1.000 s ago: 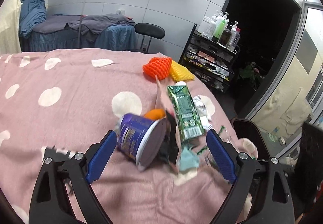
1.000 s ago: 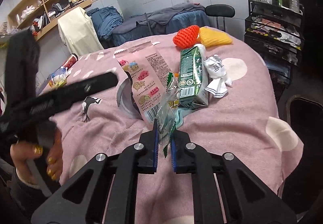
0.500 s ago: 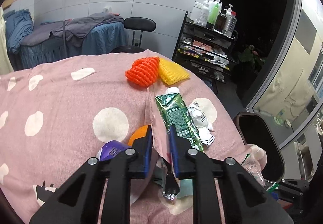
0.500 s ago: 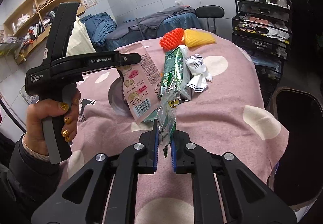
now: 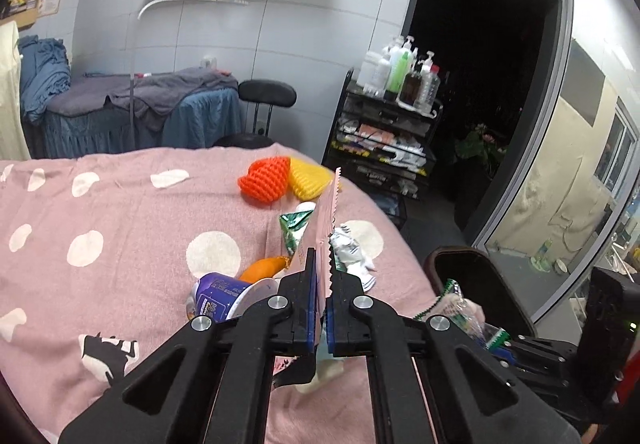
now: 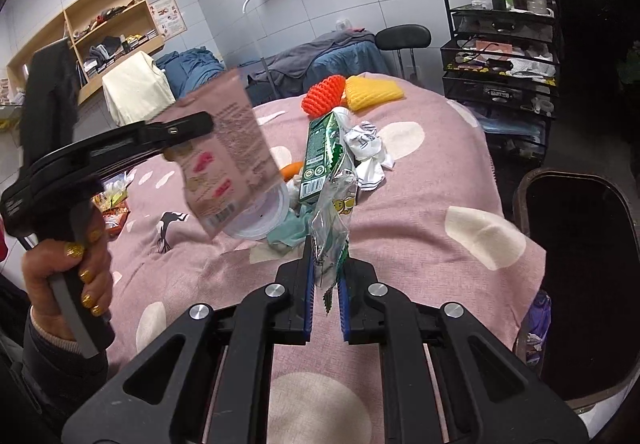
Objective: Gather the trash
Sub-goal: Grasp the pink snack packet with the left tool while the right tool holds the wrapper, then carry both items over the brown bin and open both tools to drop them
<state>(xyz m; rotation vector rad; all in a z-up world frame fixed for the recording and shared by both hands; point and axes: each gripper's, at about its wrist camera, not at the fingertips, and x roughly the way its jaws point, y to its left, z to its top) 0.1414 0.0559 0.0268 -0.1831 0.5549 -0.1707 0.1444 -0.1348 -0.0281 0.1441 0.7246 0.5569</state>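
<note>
On my left, the left gripper has just been closing and is now clamped on the pink snack packet, which hangs clear of the pink spotted bedcover, lifted, I judge, so it can go to the bin without dragging the rest. Under it, in the middle of the cover, lie the purple yoghurt cup, an orange scrap, the green carton and a crumpled white wrapper; the orange and yellow foam nets sit near the far edge. My right gripper is pinched tight on a clear plastic wrapper, held upright over the cover. The dark bin waits just beyond the cover's right edge.
</note>
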